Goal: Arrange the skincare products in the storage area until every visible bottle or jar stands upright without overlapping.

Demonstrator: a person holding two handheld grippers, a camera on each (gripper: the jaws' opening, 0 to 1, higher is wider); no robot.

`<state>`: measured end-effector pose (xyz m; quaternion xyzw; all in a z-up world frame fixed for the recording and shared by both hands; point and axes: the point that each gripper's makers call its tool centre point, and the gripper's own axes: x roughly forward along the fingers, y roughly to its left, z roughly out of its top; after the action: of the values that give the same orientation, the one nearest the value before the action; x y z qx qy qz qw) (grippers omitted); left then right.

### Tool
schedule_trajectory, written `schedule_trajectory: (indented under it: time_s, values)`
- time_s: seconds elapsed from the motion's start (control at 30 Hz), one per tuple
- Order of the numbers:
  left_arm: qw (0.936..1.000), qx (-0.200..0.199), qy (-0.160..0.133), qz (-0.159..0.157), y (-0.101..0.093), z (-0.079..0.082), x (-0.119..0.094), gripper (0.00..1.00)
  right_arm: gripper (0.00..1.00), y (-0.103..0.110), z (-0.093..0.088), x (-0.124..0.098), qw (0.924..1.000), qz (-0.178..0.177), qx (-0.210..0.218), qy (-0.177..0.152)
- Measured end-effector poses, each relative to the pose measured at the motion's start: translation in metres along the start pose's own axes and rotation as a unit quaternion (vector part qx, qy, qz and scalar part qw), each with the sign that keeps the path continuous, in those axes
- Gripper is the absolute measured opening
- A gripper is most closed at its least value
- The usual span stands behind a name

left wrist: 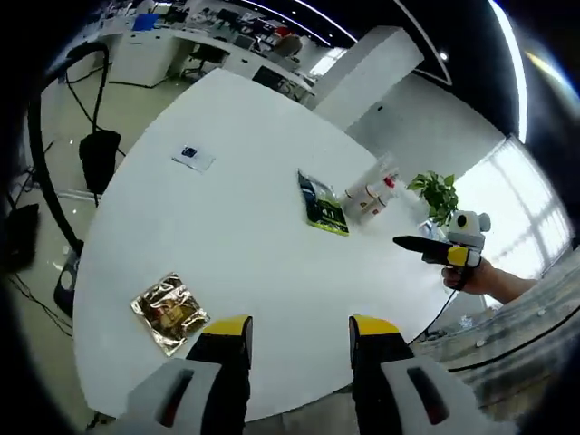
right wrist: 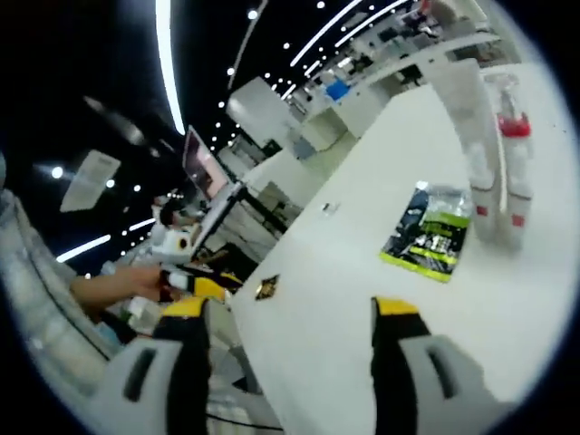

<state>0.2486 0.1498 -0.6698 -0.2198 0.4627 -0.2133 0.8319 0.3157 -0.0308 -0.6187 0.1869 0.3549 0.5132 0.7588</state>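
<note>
A cluster of skincare bottles [left wrist: 370, 194] stands close together at the far side of the white round table [left wrist: 245, 245]. In the right gripper view they are a tall white tube [right wrist: 470, 122] and a clear bottle with a red collar [right wrist: 513, 156], both upright. A green and black sachet [left wrist: 323, 205] [right wrist: 430, 233] lies flat beside them. My left gripper [left wrist: 301, 332] hovers open over the near table edge, holding nothing. My right gripper [right wrist: 290, 310] is open too and well short of the bottles. A hand holds it at the table's right edge [left wrist: 433, 246].
A gold foil packet [left wrist: 169, 313] [right wrist: 266, 288] lies near the left gripper. A small blue and white packet [left wrist: 192, 157] [right wrist: 330, 208] sits further off. A potted plant [left wrist: 437, 193] stands behind the bottles. A black stand with cables [left wrist: 98, 156] is on the floor. Office desks [left wrist: 195, 41] fill the background.
</note>
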Motion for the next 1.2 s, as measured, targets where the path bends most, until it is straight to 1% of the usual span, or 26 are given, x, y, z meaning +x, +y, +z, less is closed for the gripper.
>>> schedule_trajectory:
  time_s: [0.03,0.1,0.17,0.2,0.23,0.27,0.33,0.37,0.5,0.53,0.57,0.6,0.63,0.67,0.7,0.73,0.77,0.8,0.83,0.87,0.93,1.0,1.07,1.1,1.13,1.2]
  values:
    - [0.9999,0.011,0.006,0.006,0.003,0.001,0.001,0.45,0.7,0.002,0.0,-0.001,1.0,0.0,0.001,-0.002]
    - [0.9982,0.045,0.03,0.027,0.014,0.001,0.002,0.46,0.71,0.006,0.003,-0.002,0.9999,0.002,0.006,-0.01]
    - [0.9909,0.101,0.064,0.061,0.031,-0.003,0.002,0.48,0.72,0.011,0.003,-0.001,0.9999,0.008,0.006,-0.012]
    - [0.9836,0.134,0.094,0.077,0.041,-0.008,0.001,0.48,0.73,0.015,0.002,-0.001,0.9999,0.009,0.006,-0.012]
    - [0.9782,0.152,0.111,0.088,0.048,-0.01,0.0,0.49,0.74,0.018,0.002,-0.001,0.9999,0.01,0.002,-0.013]
    - [0.9689,0.18,0.133,0.105,0.058,-0.013,-0.001,0.5,0.74,0.02,0.003,-0.002,0.9998,0.01,-0.001,-0.014]
    - [0.9527,0.23,0.152,0.128,0.073,-0.012,-0.003,0.5,0.74,0.022,0.003,-0.003,0.9998,0.008,-0.005,-0.016]
    - [0.9416,0.256,0.166,0.142,0.082,-0.012,-0.004,0.5,0.74,0.024,0.002,-0.003,0.9998,0.008,-0.006,-0.017]
    - [0.9171,0.308,0.2,0.155,0.108,-0.012,-0.001,0.5,0.74,0.025,0.001,-0.006,0.9997,0.002,-0.001,-0.023]
    - [0.9132,0.315,0.206,0.157,0.11,-0.012,-0.001,0.5,0.74,0.026,0.001,-0.007,0.9997,0.0,0.002,-0.024]
    - [0.9009,0.334,0.222,0.165,0.117,-0.011,-0.001,0.5,0.74,0.027,0.001,-0.009,0.9997,-0.001,0.003,-0.024]
    - [0.8982,0.341,0.225,0.161,0.119,-0.011,0.001,0.5,0.74,0.028,0.001,-0.01,0.9997,-0.003,0.002,-0.026]
    - [0.9005,0.338,0.226,0.155,0.121,-0.01,0.005,0.5,0.74,0.029,0.002,-0.012,0.9996,-0.005,0.001,-0.028]
    - [0.8991,0.341,0.227,0.154,0.122,-0.009,0.008,0.5,0.74,0.029,0.002,-0.014,0.9995,-0.008,0.0,-0.031]
    - [0.8958,0.348,0.23,0.154,0.124,-0.008,0.009,0.5,0.74,0.029,0.003,-0.015,0.9994,-0.009,0.002,-0.034]
    - [0.8907,0.357,0.234,0.155,0.124,-0.007,0.01,0.5,0.74,0.028,0.003,-0.016,0.9993,-0.011,0.003,-0.036]
    - [0.8877,0.363,0.237,0.155,0.125,-0.007,0.01,0.5,0.74,0.028,0.003,-0.017,0.9993,-0.012,0.003,-0.036]
    - [0.8792,0.377,0.245,0.157,0.126,-0.006,0.013,0.5,0.74,0.028,0.003,-0.019,0.9991,-0.015,0.005,-0.04]
    - [0.8757,0.383,0.248,0.158,0.128,-0.006,0.014,0.5,0.74,0.027,0.002,-0.02,0.999,-0.019,0.008,-0.041]
    - [0.8698,0.388,0.257,0.163,0.131,-0.008,0.015,0.5,0.74,0.027,0.002,-0.021,0.9989,-0.021,0.009,-0.042]
    - [0.8628,0.397,0.263,0.168,0.132,-0.009,0.016,0.5,0.74,0.027,0.003,-0.022,0.9986,-0.023,0.009,-0.046]
    - [0.858,0.405,0.27,0.165,0.131,-0.013,0.018,0.5,0.74,0.027,0.004,-0.023,0.9983,-0.025,0.01,-0.051]
    - [0.8495,0.408,0.292,0.164,0.133,-0.02,0.015,0.47,0.73,0.026,0.005,-0.024,0.998,-0.029,0.013,-0.055]
    - [0.8591,0.398,0.28,0.159,0.131,-0.016,0.018,0.47,0.73,0.025,0.005,-0.025,0.9978,-0.031,0.015,-0.057]
    - [0.8617,0.389,0.282,0.162,0.132,-0.017,0.017,0.47,0.73,0.025,0.006,-0.026,0.9977,-0.032,0.014,-0.059]
    - [0.8726,0.361,0.284,0.165,0.132,-0.019,0.016,0.45,0.73,0.024,0.005,-0.026,0.9975,-0.034,0.015,-0.06]
